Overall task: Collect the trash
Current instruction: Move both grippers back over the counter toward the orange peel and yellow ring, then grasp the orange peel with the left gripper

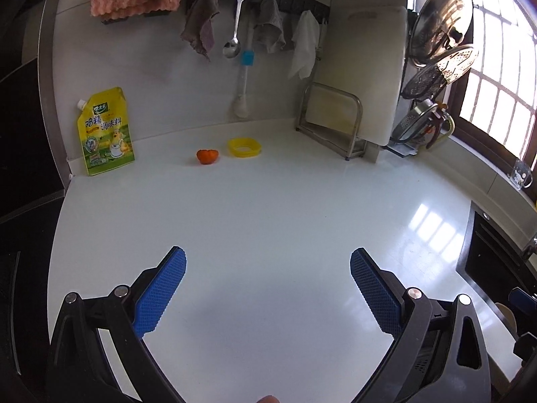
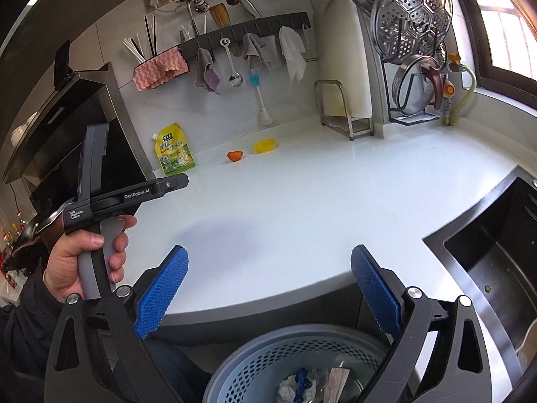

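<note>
On the far left the yellow seasoning pouch (image 1: 105, 132) stands upright against the wall, and there is the 1st hazard; it is a full-looking product, not rubbish, and a hasty grab could send it to the bin by mistake. Moving right, the orange scrap (image 1: 207, 156) lies on the white desk (image 1: 268, 221) just beside the yellow ring (image 1: 244, 147), apart from it but close; both look like the trash to collect, and a sloppy reach for 1 could knock the other away across the glossy top. The ring is low and thin, so blue pads may slip over it.

The left gripper (image 1: 267, 270) is spread wide over bare desk, holding nothing; the right gripper (image 2: 268, 268) is likewise spread and empty.

Only the right wrist view shows the perforated bin (image 2: 268, 359) below the desk edge with crumpled scraps inside, the left hand (image 2: 84, 258) on its handle, and the dark sink (image 2: 496, 262) at right; the left view shows the 2 targets larger.
</note>
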The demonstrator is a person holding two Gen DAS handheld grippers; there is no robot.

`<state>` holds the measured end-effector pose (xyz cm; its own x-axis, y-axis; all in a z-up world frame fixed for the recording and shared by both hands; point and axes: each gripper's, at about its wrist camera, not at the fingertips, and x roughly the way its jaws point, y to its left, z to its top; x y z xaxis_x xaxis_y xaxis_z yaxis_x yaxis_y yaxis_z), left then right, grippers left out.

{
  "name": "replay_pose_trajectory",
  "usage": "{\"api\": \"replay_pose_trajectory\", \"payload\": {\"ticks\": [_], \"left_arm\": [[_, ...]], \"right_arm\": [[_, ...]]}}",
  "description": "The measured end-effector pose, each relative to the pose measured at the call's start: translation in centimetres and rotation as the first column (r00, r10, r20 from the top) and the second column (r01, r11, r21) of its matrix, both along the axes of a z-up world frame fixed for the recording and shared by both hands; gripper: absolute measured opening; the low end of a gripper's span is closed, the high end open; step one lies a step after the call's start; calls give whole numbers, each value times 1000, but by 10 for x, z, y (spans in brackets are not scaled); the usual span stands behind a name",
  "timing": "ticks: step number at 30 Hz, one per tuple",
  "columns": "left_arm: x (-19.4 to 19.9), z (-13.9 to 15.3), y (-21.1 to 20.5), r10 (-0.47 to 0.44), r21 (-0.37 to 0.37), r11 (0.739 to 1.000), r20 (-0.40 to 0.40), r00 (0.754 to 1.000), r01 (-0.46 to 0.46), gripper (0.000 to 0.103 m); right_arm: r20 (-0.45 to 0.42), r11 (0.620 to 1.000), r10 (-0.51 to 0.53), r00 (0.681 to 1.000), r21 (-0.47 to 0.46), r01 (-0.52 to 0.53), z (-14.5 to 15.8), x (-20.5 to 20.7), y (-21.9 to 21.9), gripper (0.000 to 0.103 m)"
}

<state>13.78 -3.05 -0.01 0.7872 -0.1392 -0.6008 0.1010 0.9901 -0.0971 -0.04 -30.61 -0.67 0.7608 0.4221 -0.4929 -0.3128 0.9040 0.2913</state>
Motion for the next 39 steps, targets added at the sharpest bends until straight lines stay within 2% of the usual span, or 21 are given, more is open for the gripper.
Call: {"api": "replay_pose_trajectory", "payload": {"ticks": [6, 17, 21, 24, 26, 27, 31, 36, 39], "left_arm": [[80, -11, 26, 70, 24, 997, -24, 997, -69, 96], [207, -40, 66, 186, 13, 983, -87, 979, -186, 96], [247, -55, 74, 202, 40, 979, -112, 973, -199, 96], [272, -64, 73, 209, 95, 975, -112, 971, -199, 95], [284, -70, 68, 214, 167, 967, -110, 971, -194, 91], [290, -73, 67, 206, 170, 968, -118, 972, -184, 90], [308, -83, 68, 193, 172, 971, -165, 967, -164, 74], [318, -83, 66, 191, 185, 970, -162, 968, -160, 70], [324, -82, 69, 170, 158, 977, -165, 971, -144, 57]], "right_arm": [[-3, 999, 38, 999, -23, -38, 4, 60, 19, 93], [-20, 993, 78, 997, -89, -80, 6, 219, 59, 93], [-34, 990, 87, 996, -109, -90, -3, 265, 73, 93], [-45, 989, 89, 995, -118, -94, -10, 286, 80, 93], [-53, 987, 86, 995, -134, -92, -14, 298, 85, 93], [-53, 985, 88, 995, -141, -94, -16, 302, 87, 93], [-56, 980, 88, 995, -172, -96, -23, 321, 95, 93], [-88, 975, 86, 992, -197, -102, -33, 356, 112, 93], [-94, 964, 93, 991, -242, -114, -35, 381, 127, 93]]}}
